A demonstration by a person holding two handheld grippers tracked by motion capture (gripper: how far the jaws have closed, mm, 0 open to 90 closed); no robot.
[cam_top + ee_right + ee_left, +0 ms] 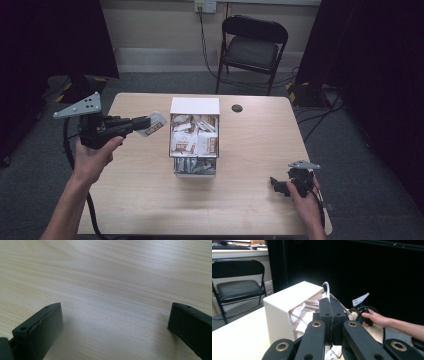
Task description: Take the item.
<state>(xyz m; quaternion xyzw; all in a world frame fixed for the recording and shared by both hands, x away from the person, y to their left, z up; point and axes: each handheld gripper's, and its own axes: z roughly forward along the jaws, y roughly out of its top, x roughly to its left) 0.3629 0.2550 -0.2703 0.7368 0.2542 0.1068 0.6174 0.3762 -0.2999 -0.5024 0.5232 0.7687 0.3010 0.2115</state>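
A white box [194,107] packed with brown-and-white packets [192,140] stands in the middle of the table. My left gripper [146,122] hovers just left of the box's top, shut on one brown-and-white packet [154,125] that sticks out past its tips. In the left gripper view the jaws are pressed together on the thin white packet [327,288], with the box [283,307] right behind. My right gripper [276,184] rests on the table near the front right corner, jaws wide apart with bare wood [112,302] between them.
The wooden table [135,185] has a small dark round hole [237,108] behind the box. A black folding chair [252,47] stands beyond the far edge. Dark curtains hang at both sides.
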